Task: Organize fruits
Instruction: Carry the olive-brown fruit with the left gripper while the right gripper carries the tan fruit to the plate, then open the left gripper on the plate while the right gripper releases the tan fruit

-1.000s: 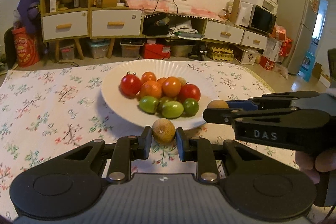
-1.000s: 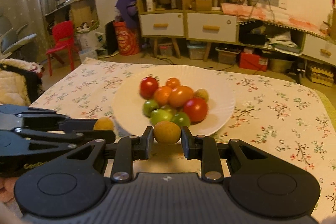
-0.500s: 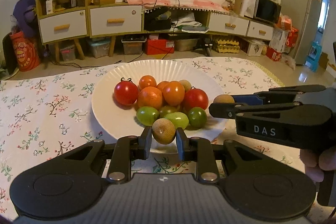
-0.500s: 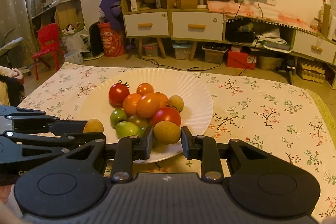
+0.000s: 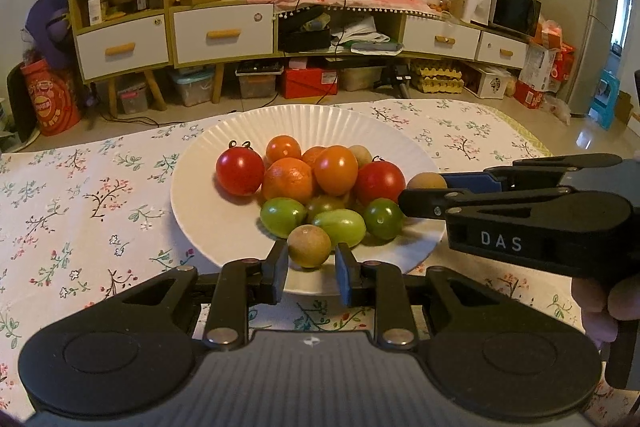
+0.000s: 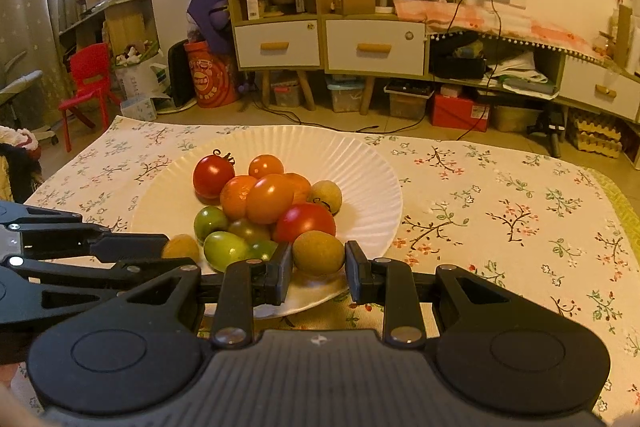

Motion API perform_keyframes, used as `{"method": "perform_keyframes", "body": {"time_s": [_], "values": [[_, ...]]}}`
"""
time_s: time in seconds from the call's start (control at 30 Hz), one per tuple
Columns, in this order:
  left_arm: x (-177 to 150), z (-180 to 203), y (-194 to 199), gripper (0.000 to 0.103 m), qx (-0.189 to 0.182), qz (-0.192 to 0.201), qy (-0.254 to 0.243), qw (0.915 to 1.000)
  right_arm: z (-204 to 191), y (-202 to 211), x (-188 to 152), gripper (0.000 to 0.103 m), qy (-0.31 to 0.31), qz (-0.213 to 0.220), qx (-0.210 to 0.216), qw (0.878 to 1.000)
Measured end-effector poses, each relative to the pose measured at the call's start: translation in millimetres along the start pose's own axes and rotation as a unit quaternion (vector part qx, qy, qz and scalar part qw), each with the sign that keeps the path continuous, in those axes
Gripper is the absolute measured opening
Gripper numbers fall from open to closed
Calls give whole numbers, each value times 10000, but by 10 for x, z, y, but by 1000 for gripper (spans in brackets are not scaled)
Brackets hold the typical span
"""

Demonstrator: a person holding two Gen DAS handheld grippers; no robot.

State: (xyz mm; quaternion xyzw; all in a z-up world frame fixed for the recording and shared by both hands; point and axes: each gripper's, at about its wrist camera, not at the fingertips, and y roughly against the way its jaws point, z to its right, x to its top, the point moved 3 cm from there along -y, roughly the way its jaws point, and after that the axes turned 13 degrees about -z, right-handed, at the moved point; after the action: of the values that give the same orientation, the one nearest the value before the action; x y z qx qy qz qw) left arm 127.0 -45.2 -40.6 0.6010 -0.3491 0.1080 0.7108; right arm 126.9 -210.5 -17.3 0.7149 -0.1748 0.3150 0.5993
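Observation:
A white paper plate (image 5: 208, 203) on the floral tablecloth holds a pile of red, orange and green tomatoes (image 5: 336, 171). My left gripper (image 5: 310, 267) is over the plate's near rim with a brown longan (image 5: 309, 245) between its jaws, which stand slightly apart from it. My right gripper (image 6: 318, 267) is over the plate's near right rim with a second brown longan (image 6: 318, 253) between its jaws, small gaps on both sides. The right gripper shows in the left wrist view (image 5: 424, 193) with its longan (image 5: 426, 182). The left gripper's longan shows in the right wrist view (image 6: 181, 247).
Another longan (image 6: 327, 195) lies at the far right of the pile. The tablecloth (image 6: 500, 211) stretches to the right of the plate. Cabinets and clutter stand beyond the table's far edge.
Both grippers moved forward over the plate's near rim with their longans. Their jaws have widened slightly around the fruits.

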Motion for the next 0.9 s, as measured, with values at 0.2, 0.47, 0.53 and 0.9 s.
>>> {"method": "perform_keyframes", "body": {"time_s": [0.2, 0.47, 0.53, 0.9], "values": [[-2, 1, 20, 32, -9, 35, 4, 10000, -5, 11, 2, 27, -10, 26, -3, 10000], [-20, -23, 75, 47, 27, 91, 62, 9999, 25, 51, 29, 43, -105, 125, -25, 9999], [-25, -26, 102, 51, 45, 106, 85, 9999, 38, 69, 39, 46, -155, 152, -24, 9998], [-196, -140, 324, 80, 402, 54, 350, 9986, 200, 230, -40, 65, -769, 133, -228, 9967]]}}
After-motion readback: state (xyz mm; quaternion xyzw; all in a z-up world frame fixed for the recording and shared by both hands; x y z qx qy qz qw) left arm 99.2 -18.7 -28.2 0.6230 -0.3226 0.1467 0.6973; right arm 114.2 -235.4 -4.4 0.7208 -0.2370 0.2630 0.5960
